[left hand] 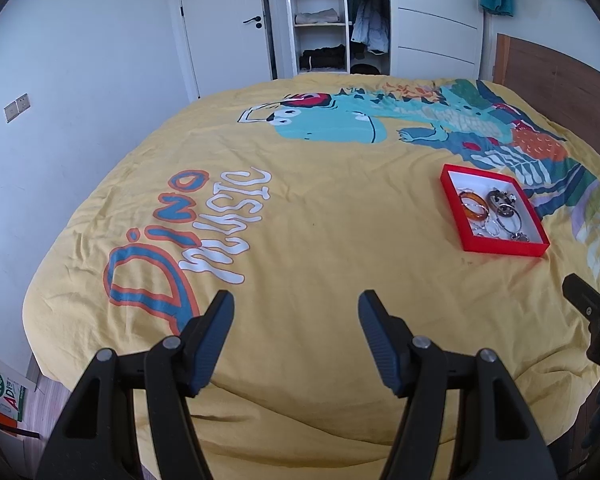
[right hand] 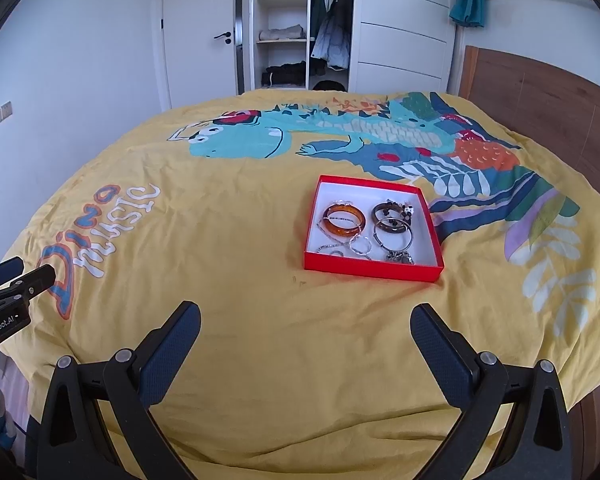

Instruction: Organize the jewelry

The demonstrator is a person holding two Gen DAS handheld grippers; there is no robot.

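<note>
Right claw [right hand: 306, 342]: jaws spread wide, nothing between them, held over the near edge of the bed [right hand: 228, 320]. Left claw [left hand: 296, 330]: likewise spread and empty, held to the left of the right one over the same near edge.

Task items: a shallow red tray [right hand: 370, 270] lies flat on the yellow dinosaur-print cover, in the middle of the bed. All jewelry seen is inside it: an amber bangle [right hand: 344, 221] at its left, dark bangles [right hand: 392, 220] at its right, thin silver chains and rings [right hand: 352, 246] along its near side. The pieces overlap; no separate compartments can be made out. No jewelry is seen loose on the cover.

Governing relation: from the right claw the tray lies ahead and slightly right, well apart. From the left claw the tray [left hand: 500, 246] lies ahead and far off to the right. The right claw is judged the nearer.

Stage: the scene fits either a collected tray or one awaiting sorting; the pictures do not settle which.
</note>
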